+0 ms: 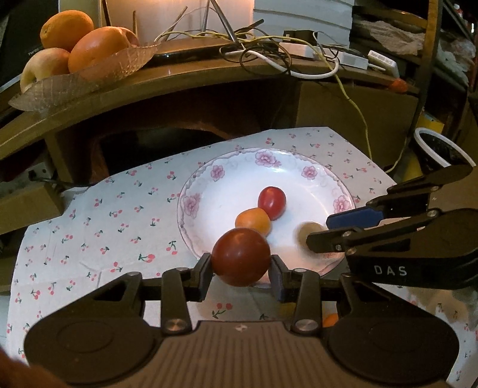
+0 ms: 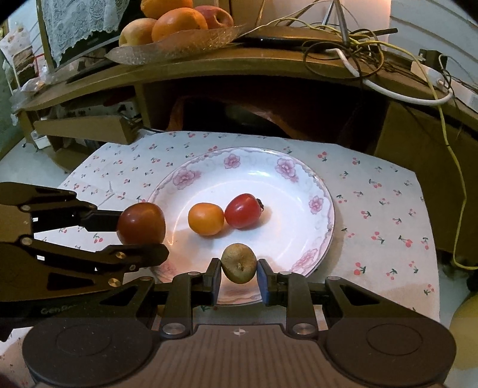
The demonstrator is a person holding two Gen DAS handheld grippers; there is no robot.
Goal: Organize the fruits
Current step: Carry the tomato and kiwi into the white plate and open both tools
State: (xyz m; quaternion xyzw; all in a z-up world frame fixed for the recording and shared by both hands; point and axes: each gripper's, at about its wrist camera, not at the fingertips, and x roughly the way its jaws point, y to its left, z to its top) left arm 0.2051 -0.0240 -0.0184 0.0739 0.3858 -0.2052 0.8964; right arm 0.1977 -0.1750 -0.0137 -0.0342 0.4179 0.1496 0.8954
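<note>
Dark-red tomato (image 1: pixel 240 256) btwn left hand-held gripper (image 1: pixel 241 276) pads

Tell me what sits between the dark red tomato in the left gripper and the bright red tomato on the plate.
The orange tomato lies between the dark red tomato and the bright red tomato; both views show it.

A curved brown shelf (image 2: pixel 269 64) runs across the back, with a dark hollow (image 2: pixel 263 110) beneath it. On the shelf sit a glass dish (image 1: pixel 89 74) and a tangle of cables (image 1: pixel 269 50). Lace cloth (image 2: pixel 77 21) hangs at the far left. A cherry-print cloth (image 2: pixel 373 209) covers the worktop. The light is dim and warm, with a pale wall (image 1: pixel 179 18) behind.
</note>
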